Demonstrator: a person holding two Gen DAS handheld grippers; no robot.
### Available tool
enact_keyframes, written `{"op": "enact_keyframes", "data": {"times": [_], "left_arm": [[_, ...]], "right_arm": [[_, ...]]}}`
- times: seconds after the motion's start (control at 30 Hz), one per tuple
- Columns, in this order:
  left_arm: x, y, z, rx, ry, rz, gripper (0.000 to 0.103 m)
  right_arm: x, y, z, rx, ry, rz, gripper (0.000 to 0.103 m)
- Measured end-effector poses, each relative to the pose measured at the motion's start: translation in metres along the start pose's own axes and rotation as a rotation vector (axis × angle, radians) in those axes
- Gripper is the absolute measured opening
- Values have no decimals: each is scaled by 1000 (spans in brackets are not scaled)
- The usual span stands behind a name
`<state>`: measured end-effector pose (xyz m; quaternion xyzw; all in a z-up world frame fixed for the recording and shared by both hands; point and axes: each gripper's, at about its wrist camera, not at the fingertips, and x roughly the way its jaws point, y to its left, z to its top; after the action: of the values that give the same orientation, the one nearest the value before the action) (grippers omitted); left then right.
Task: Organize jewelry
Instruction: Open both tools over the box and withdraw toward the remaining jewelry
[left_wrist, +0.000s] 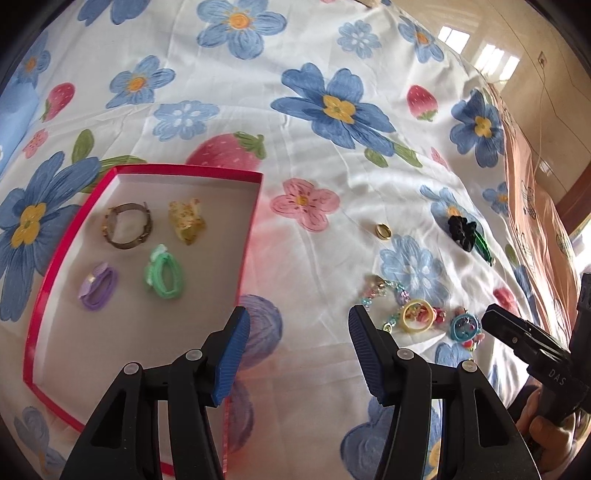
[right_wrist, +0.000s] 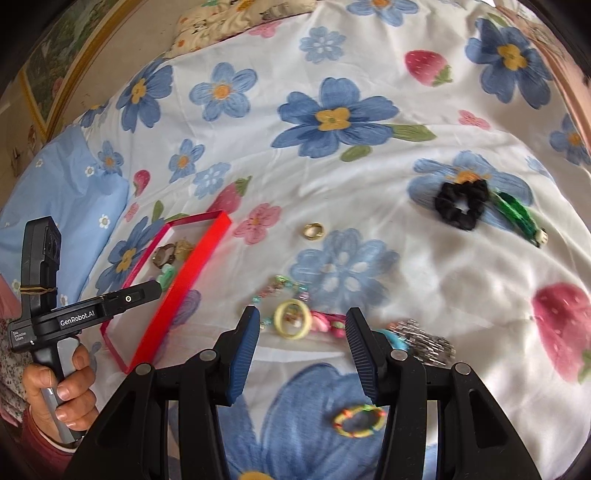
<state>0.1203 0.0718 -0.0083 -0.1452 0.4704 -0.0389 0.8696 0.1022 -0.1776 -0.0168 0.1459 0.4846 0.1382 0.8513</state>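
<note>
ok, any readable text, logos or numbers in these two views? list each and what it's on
"GenRobot.AI": white print on the arm of the left tongs, seen from the right wrist view.
"DAS": pale letters on the body of the right tongs, seen from the left wrist view.
Small white print near the handle of the left tongs: too small to read.
Nothing readable on the red box or the floral bedsheet.

Red trays: one (left_wrist: 255, 206).
Pieces lying in the tray: four, namely a metal bracelet (left_wrist: 127, 226), a yellow clip (left_wrist: 186, 220), a green hair tie (left_wrist: 165, 272) and a purple hair tie (left_wrist: 98, 286).
Gold rings on the sheet: one (right_wrist: 314, 231).
Black scrunchies: one (right_wrist: 461, 204).
Green hair clips: one (right_wrist: 519, 217).
Multicoloured small bands: one (right_wrist: 359, 421).
Silver link bracelets: one (right_wrist: 424, 338).
Bead-and-charm pieces: tangled together (right_wrist: 291, 314), number unclear.
</note>
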Motion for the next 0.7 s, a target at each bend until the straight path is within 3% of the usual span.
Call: {"op": "enact_keyframes", "data": {"times": [0.27,0.63,0.7], "left_arm": [[35,-28,5,63,56,-4,55],[73,-50,11,123,90,20,54],[82,-51,11,127,100,25,54]], "right_arm": [[-5,-40,-15,64,12,-47,50],[5,-44,-17,34,31,-71,49],[9,-44,-18,22,40,-79,44]]}}
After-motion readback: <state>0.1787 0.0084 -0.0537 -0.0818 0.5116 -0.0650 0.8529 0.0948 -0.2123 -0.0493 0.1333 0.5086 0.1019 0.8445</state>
